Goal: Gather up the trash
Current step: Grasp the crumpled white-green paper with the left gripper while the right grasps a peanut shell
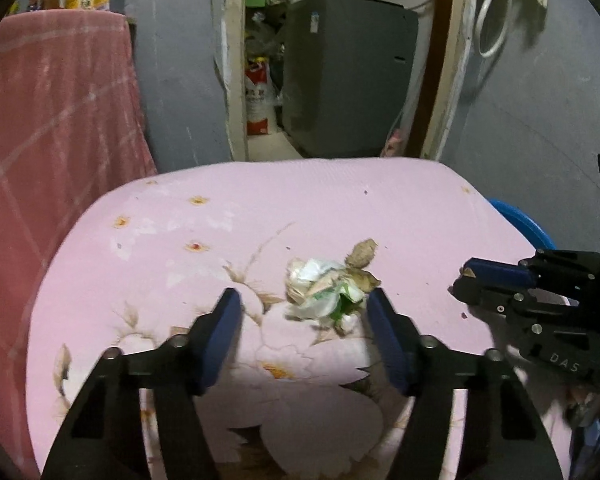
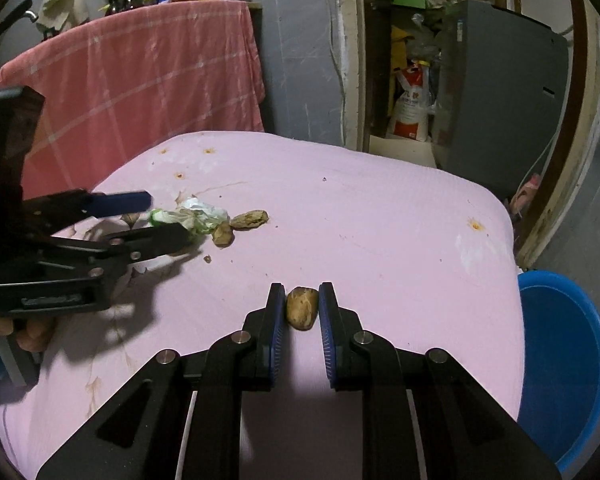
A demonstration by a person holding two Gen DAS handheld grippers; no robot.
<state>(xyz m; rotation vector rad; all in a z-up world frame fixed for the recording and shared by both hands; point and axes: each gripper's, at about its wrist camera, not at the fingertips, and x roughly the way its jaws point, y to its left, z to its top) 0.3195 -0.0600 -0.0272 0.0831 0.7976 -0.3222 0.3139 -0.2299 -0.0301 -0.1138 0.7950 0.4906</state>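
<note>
Left wrist: left gripper [image 1: 302,312] jaws part-open, wrapper wad [image 1: 324,294] just ahead against the right jaw, not gripped, on the pink counter [image 1: 400,208]

Right wrist: right gripper [image 2: 300,300] jaws clamped on a brown shell [image 2: 301,307]

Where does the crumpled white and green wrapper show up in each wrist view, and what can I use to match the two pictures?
Left wrist view: the crumpled wrapper lies at centre on the pink floral cloth, nearer the right-hand finger of the left gripper.
Right wrist view: the wrapper sits at upper left, at the tips of the left gripper.
Shared landmark: the blue tub beside the table's right edge.
</note>
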